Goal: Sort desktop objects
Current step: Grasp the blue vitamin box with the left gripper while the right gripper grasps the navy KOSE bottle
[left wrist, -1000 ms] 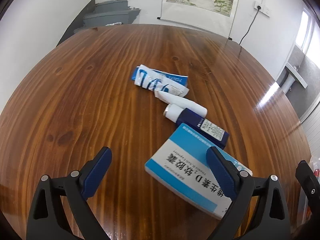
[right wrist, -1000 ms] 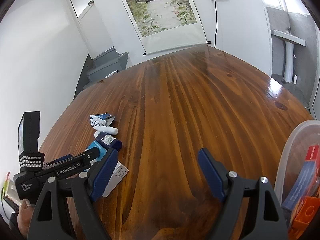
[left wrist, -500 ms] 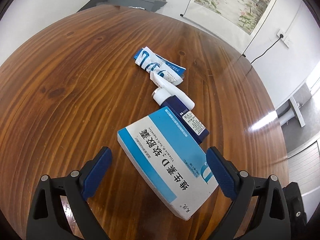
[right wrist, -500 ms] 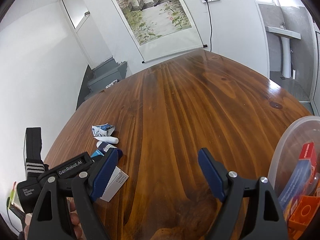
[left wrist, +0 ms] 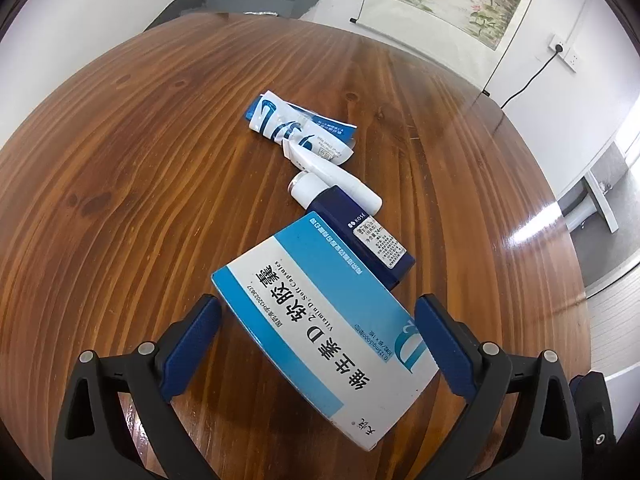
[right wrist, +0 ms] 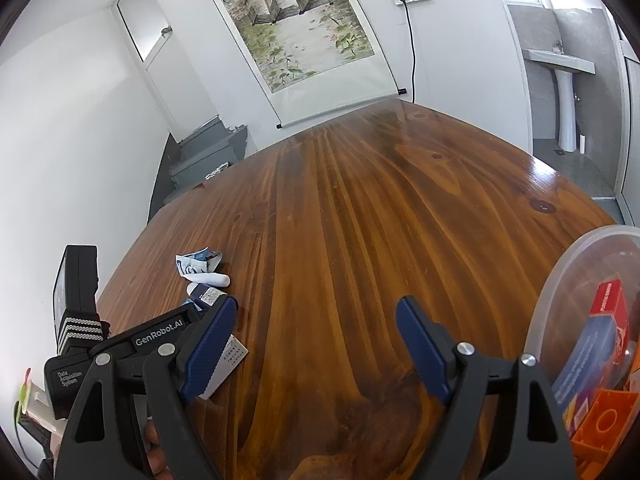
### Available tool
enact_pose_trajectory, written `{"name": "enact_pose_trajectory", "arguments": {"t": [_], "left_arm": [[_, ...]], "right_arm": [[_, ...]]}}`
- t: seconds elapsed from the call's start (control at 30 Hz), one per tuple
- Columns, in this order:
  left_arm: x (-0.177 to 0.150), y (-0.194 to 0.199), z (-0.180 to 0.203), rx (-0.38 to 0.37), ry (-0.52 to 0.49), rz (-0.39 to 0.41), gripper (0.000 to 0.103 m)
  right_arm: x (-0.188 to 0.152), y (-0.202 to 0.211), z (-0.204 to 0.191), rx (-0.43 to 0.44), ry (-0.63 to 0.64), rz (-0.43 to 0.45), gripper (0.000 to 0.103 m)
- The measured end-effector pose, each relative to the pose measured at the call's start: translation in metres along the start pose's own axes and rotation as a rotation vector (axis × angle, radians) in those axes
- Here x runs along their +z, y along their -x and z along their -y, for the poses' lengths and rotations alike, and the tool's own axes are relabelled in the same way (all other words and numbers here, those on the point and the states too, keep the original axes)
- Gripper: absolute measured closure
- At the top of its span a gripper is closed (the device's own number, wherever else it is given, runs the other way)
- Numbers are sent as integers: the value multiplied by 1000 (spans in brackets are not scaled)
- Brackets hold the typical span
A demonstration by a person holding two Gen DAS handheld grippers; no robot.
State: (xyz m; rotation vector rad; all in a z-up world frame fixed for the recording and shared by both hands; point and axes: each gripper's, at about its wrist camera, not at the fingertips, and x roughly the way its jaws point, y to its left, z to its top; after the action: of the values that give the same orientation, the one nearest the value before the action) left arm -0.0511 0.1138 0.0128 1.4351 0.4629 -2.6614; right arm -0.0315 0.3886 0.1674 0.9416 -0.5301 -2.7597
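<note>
A blue and white vitamin D box point(left wrist: 320, 336) lies flat on the wooden table point(left wrist: 140, 168), between the open fingers of my left gripper point(left wrist: 316, 340). Neither pad touches it. Beyond it lie a dark blue bottle with a white cap point(left wrist: 356, 236), a white tube point(left wrist: 340, 178) and a crumpled blue and white packet point(left wrist: 300, 130). My right gripper point(right wrist: 316, 340) is open and empty over bare table. In its view the left gripper's body point(right wrist: 160, 330) hides most of the box; the bottle point(right wrist: 204, 294), tube point(right wrist: 210, 279) and packet point(right wrist: 198, 263) show behind it.
A clear plastic tub point(right wrist: 560, 280) stands at the right edge of the right wrist view, holding a red box, a blue box and orange pieces. A scroll painting point(right wrist: 304, 28) hangs on the far wall. The table's left edge runs close to the packet.
My left gripper has moved forward and down over the vitamin D box, which now sits between its fingers. The right gripper has tilted up a little and stayed in place.
</note>
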Motion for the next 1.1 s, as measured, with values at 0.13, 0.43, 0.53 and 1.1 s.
{"name": "enact_pose_trajectory", "arguments": {"t": [0.13,0.43,0.53,1.1], "left_arm": [[0,7,8,4,5,23,4],[-1,-12,27,54,-109,9,0],[2,-12,21,23,-159,-11,0],[15,-1,-67,-34,-257,-30,0]], "right_arm": [[-1,1,2,-9,-13,7,18],[-5,0,0,-27,2,0,18],[-6,0,-1,-36,3,-3,18],[-15,-17,-42,103,165,-100,18]]}}
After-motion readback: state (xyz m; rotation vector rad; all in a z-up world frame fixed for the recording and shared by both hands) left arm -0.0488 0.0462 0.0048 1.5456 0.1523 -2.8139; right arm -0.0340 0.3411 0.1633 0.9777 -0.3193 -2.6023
